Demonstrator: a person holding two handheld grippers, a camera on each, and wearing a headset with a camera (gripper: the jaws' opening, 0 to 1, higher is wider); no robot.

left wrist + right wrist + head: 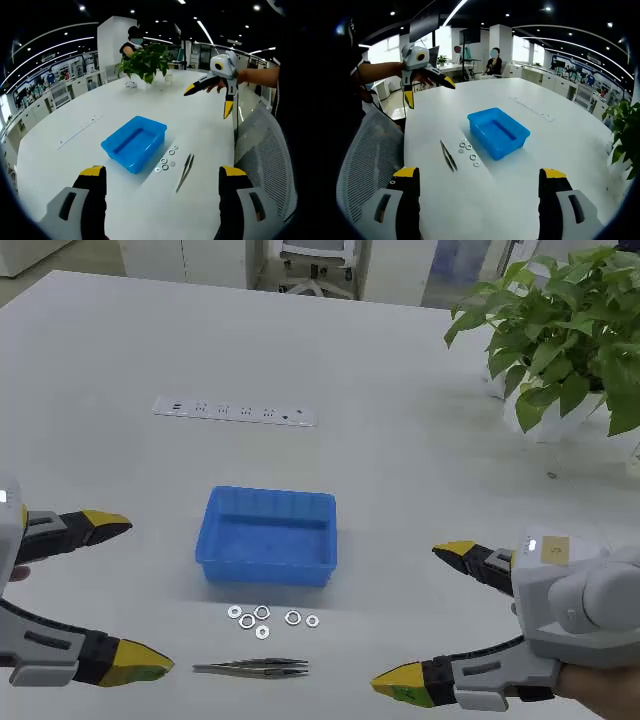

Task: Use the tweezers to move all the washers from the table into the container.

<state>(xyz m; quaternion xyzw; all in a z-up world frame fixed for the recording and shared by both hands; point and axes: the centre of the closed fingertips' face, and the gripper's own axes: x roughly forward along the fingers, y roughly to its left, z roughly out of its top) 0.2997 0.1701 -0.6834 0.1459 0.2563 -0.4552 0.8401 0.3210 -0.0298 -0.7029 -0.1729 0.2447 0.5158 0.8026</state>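
Bright, even light from ceiling strips (454,11) (curved by the fisheye) falls on the white counter (400,390); shadows are soft, focus sharp, edges bowed.

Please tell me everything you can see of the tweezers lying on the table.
The tweezers are slim, silvery and metal-looking, with two thin arms lying close together and narrowing towards one end. They lie flat on the white table, on the person's side of the washers and apart from them, with the blue container beyond. Nothing touches them but the table: the left gripper and right gripper are open, one on either side.
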